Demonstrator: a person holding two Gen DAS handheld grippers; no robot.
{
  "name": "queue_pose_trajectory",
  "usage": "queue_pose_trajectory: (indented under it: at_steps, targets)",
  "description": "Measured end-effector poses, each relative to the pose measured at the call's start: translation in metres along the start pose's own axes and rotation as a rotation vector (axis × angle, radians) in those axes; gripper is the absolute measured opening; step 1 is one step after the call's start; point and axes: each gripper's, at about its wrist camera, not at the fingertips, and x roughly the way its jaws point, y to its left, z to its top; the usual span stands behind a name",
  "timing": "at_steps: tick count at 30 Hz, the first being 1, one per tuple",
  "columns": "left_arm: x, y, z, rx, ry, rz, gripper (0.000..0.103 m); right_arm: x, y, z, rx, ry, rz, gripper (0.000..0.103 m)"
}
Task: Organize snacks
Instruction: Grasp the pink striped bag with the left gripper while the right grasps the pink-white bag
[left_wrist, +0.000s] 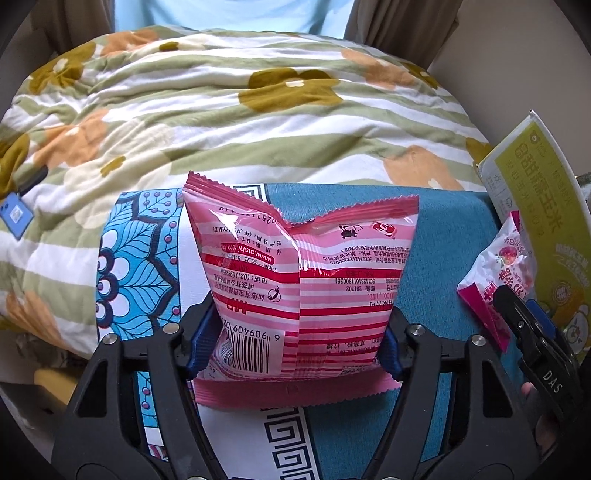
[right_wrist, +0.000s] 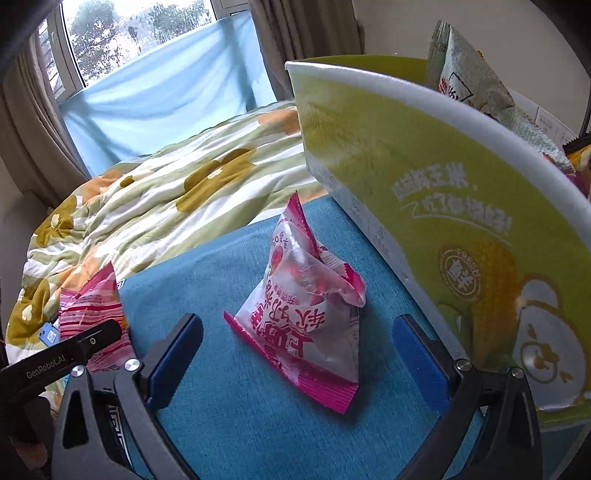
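Left gripper (left_wrist: 291, 343): we clench the striped pink packet (left_wrist: 299, 280), seemingly bound for the green box (right_wrist: 443, 206); right gripper (right_wrist: 299, 354): spread around the white-pink packet (right_wrist: 310, 302), ungrasped.

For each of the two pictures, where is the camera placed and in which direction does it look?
Left wrist: on the left gripper, facing the floral quilt; its jaws clamp the pink striped snack bag; the right gripper shows at right.
Right wrist: on the right gripper, open around the white-and-magenta snack bag, facing the window; the left gripper shows at left.
Shared: both bags, quilt, blue cloth, yellow-green box.
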Motion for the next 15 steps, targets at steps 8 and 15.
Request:
queue_pose_trajectory:
  at_steps: [8, 15]
  targets:
    - [-0.008, 0.001, -0.005, 0.011, 0.0, 0.019, 0.061, 0.019, 0.006, 0.003, -0.027, -0.01, -0.034, 0.102]
    - [-0.018, 0.003, -0.008, -0.01, 0.002, 0.025, 0.061, 0.032, 0.005, 0.007, -0.03, 0.012, -0.016, 0.084]
